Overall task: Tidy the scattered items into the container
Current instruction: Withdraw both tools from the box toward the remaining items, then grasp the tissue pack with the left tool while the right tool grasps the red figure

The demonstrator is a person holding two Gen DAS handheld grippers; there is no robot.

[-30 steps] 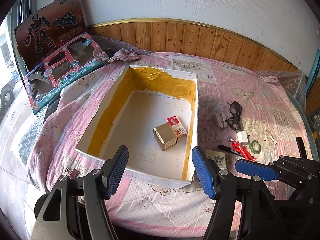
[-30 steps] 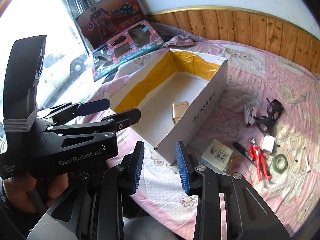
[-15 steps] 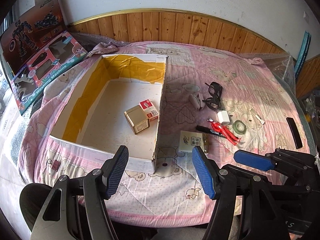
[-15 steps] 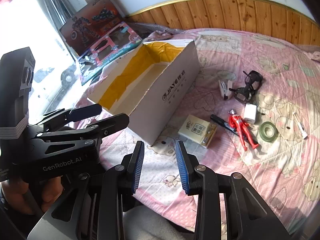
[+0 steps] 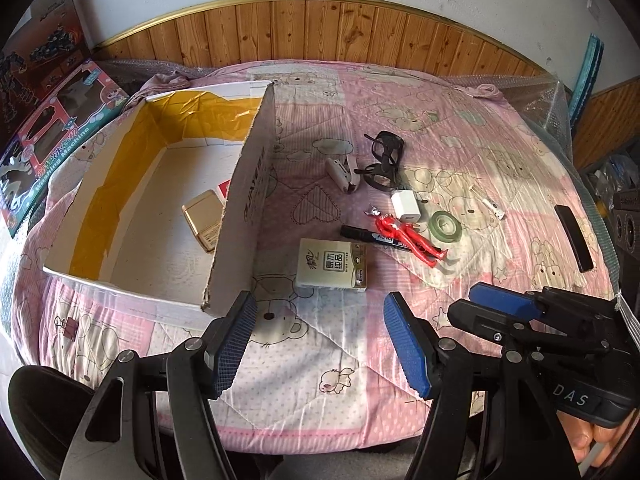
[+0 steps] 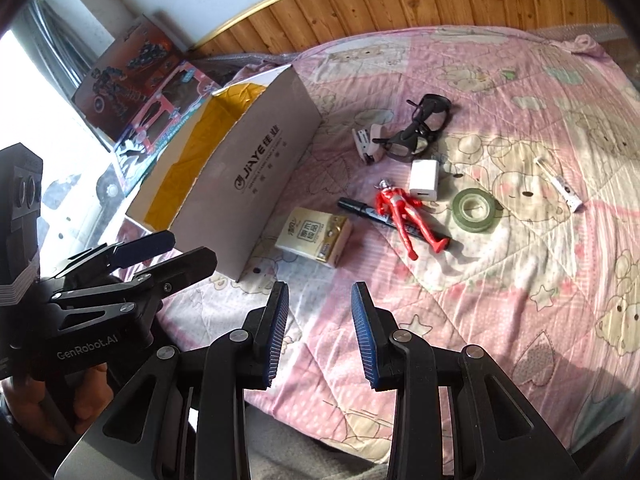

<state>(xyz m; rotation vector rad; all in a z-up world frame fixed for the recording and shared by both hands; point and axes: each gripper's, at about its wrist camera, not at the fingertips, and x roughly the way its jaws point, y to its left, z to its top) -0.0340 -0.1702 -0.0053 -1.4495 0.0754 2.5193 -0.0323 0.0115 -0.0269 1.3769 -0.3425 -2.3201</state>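
Note:
The white cardboard box with yellow-taped inner walls lies on the pink quilt, left of centre. It holds a gold box and a red-and-white pack. Right of the box lie a tissue pack, a black marker, a red figure, a white charger, a green tape roll, a stapler and black glasses. My left gripper hovers open just short of the tissue pack. My right gripper is open and empty, near the tissue pack and the figure.
A small white stick and a black strip lie at the quilt's right side. Toy boxes lean at the far left, by a bright window. Wood panelling backs the bed. Bare quilt lies in front of both grippers.
Both grippers have swung right, away from the box and toward the scattered items. The box has slid to the left of both views. Finger gaps look the same.

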